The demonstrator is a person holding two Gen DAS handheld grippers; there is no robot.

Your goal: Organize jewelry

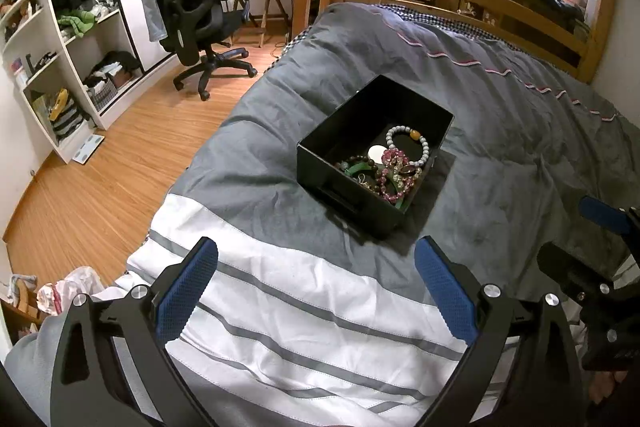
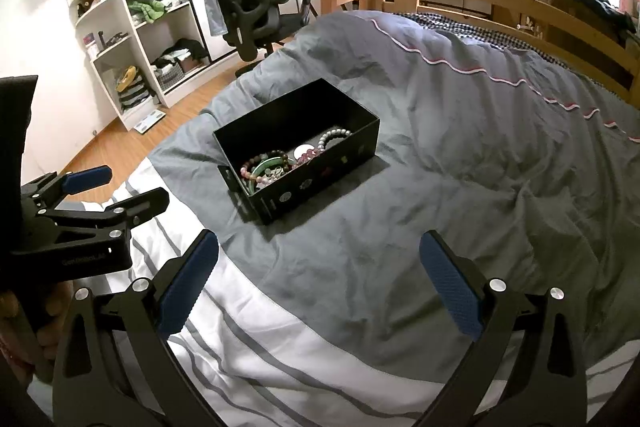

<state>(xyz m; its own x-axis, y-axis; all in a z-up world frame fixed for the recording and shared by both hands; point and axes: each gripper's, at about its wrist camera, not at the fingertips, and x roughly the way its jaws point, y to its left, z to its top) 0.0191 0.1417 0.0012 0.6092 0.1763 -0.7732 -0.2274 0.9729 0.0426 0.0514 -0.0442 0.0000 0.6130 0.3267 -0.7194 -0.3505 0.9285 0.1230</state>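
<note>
Both tools agape near box

— How do the grippers stand?
— The left gripper and right gripper both hover side by side, jaws spread wide, empty (blue pads facing inward).

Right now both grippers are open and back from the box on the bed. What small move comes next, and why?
Probably ease the right gripper forward toward the black box. Both grippers are empty, jaws wide, and the left gripper is equally far back. The bracelets lie tangled at the box's near end, except the grey beaded bracelet, which lies apart and looks easiest to lift first.
</note>
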